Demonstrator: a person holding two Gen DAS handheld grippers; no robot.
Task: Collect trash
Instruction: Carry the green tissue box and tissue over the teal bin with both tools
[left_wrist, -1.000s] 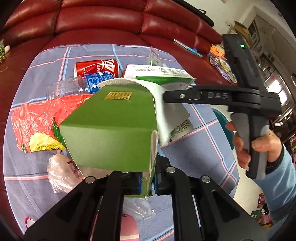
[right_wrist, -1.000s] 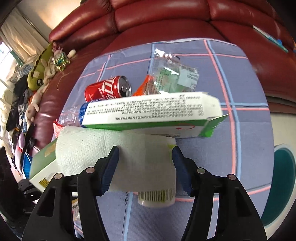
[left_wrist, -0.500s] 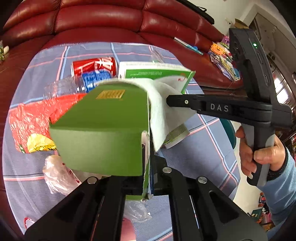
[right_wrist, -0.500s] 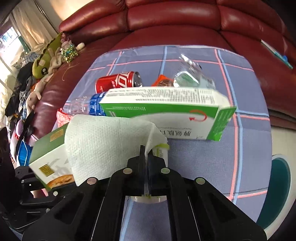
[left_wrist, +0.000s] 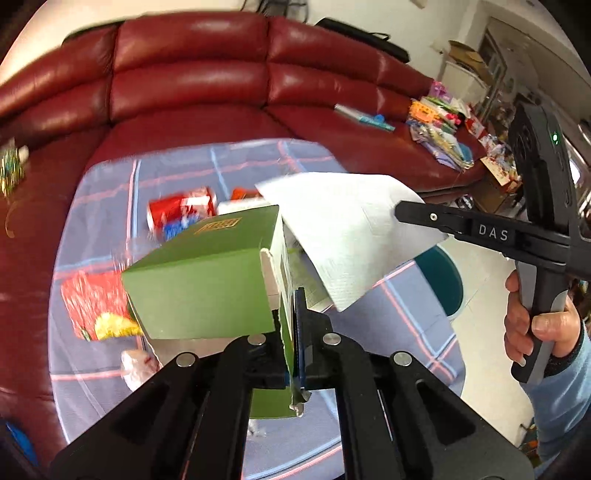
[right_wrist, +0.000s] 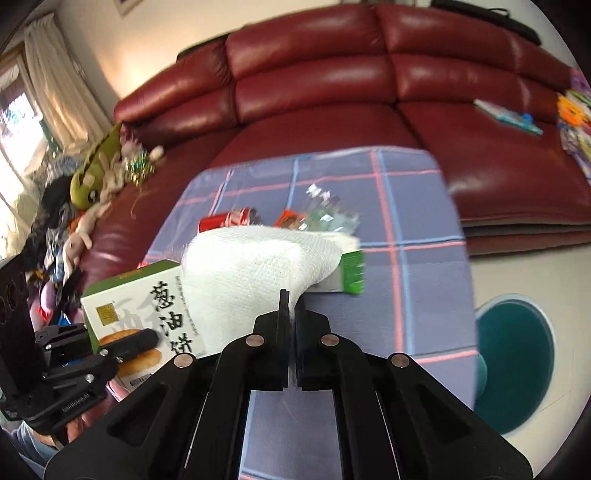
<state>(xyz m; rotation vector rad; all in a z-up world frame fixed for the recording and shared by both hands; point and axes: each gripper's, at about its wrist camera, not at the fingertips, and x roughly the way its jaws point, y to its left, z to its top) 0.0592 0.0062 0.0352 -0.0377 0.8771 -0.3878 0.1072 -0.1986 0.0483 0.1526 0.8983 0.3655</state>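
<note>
My left gripper (left_wrist: 294, 308) is shut on the side flap of a green cardboard food box (left_wrist: 207, 280), which hangs above the table. In the right wrist view the same box (right_wrist: 147, 306) shows its printed white face at the left, with the left gripper (right_wrist: 123, 345) clamped on it. My right gripper (right_wrist: 291, 301) is shut on a corner of a white paper towel (right_wrist: 251, 266) lifted off the table. The towel (left_wrist: 351, 236) drapes beside the box, with the right gripper (left_wrist: 402, 214) and the hand holding it at the right.
The blue plaid table (right_wrist: 413, 229) holds a red can (right_wrist: 229, 219), a clear plastic bottle (right_wrist: 325, 214), a green-white carton (right_wrist: 349, 275), a red snack bag (left_wrist: 92, 302) and a crumpled plastic bag (left_wrist: 136, 369). A red sofa (right_wrist: 332, 74) wraps behind. A teal round bin (right_wrist: 517, 362) stands on the floor at the right.
The right gripper's jaws closed on the paper towel and lifted it. Both grippers rose and pulled back from the table, the left one carrying the green box.
</note>
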